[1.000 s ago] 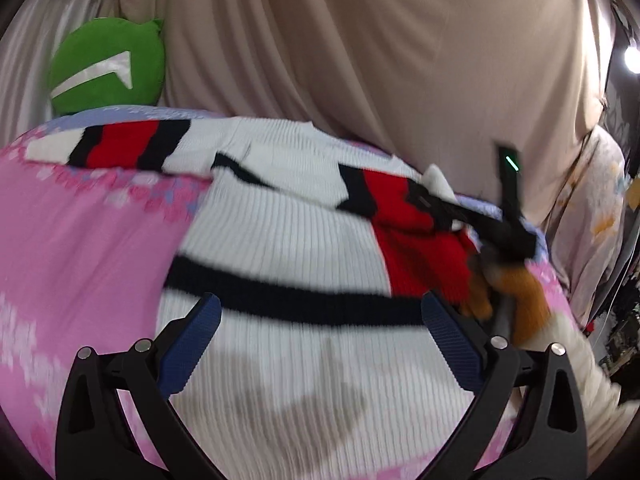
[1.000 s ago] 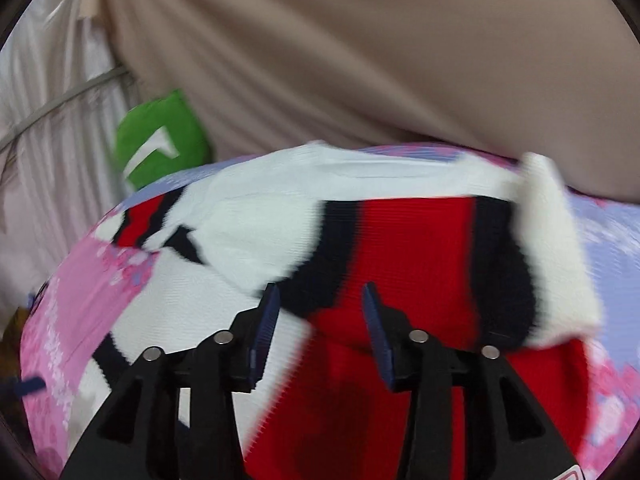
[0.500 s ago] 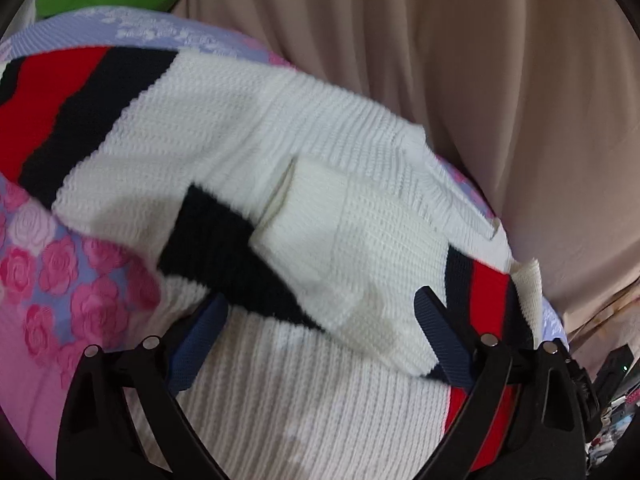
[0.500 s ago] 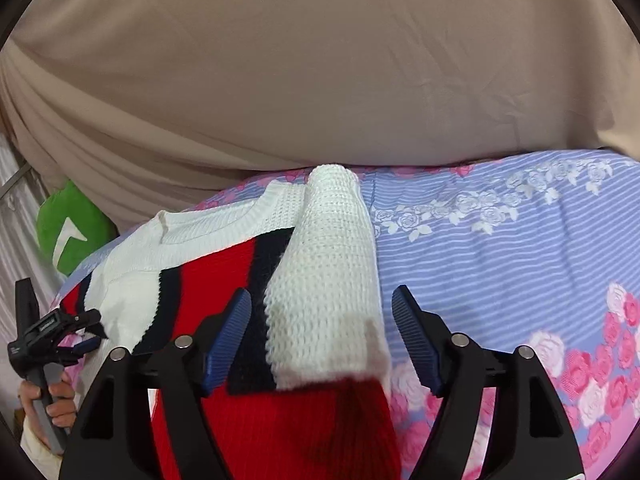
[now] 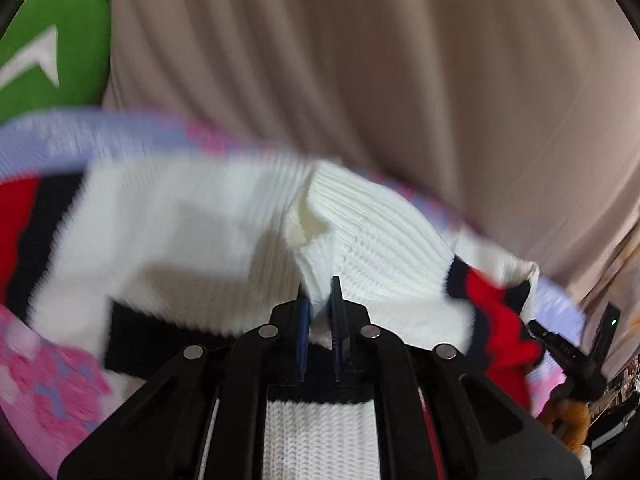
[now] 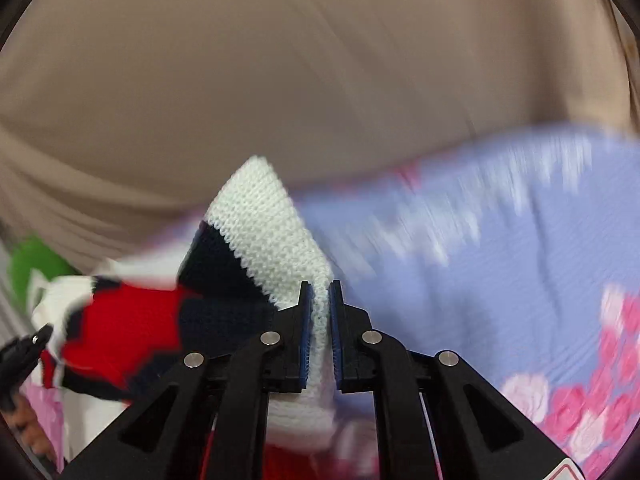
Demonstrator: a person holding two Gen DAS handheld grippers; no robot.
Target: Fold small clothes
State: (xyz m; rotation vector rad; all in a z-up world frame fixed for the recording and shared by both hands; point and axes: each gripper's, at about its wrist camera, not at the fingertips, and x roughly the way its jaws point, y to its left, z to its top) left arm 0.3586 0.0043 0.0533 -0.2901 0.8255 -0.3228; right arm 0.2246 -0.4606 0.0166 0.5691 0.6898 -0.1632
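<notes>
Left gripper (image 5: 319, 300) clamped on white fold of knit sweater (image 5: 192, 232). Right gripper (image 6: 319, 300) clamped on its white cuff (image 6: 264, 232). Sweater lifted over floral bedsheet (image 6: 500, 248), beige curtain (image 5: 360, 60) behind.

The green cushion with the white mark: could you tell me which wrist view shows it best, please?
The left wrist view: the green cushion fills the upper left corner there, large, with its white mark readable, behind the sweater. In the right wrist view it is only a small, blurred green patch at the left edge, beyond the sweater's red band.
</notes>
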